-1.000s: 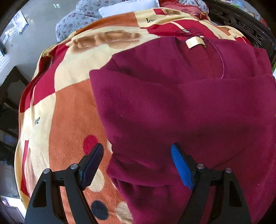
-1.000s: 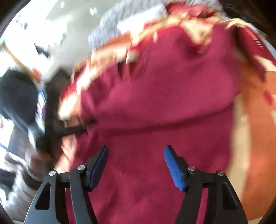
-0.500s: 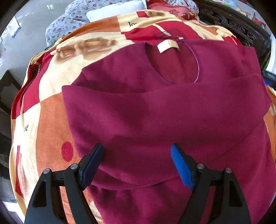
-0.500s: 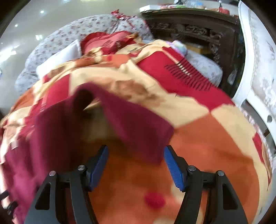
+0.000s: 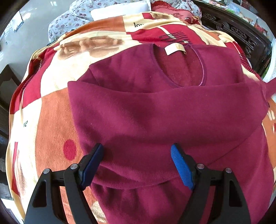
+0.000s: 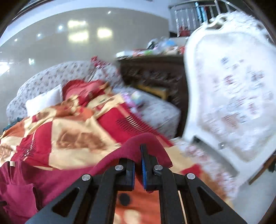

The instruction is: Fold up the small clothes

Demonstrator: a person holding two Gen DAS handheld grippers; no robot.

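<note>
To the left of the left gripper [image 5: 137, 165] lies the patterned blanket [image 5: 51, 110] — orange, cream and red squares with a red dot close beside the left finger. The gripper itself hangs with its jaws spread wide and nothing pinched, its blue pads [image 5: 181, 168] standing apart over the maroon top [image 5: 155, 117]. That garment lies directly ahead of and beneath the fingers, a folded band of it crossing from side to side, the round neckline and its pale label [image 5: 175, 48] farther ahead. Beyond the blanket's far edge sits a white pillow [image 5: 120, 10] on a floral cover. In the right wrist view the bulk of the top [image 6: 25, 186] trails off to the left of the right gripper [image 6: 138, 165], whose jaws have just been closing and now pinch a raised fold of the fabric — it arches over the fingertips. To the right of that gripper stands a blurred white chair [image 6: 229, 96].
</note>
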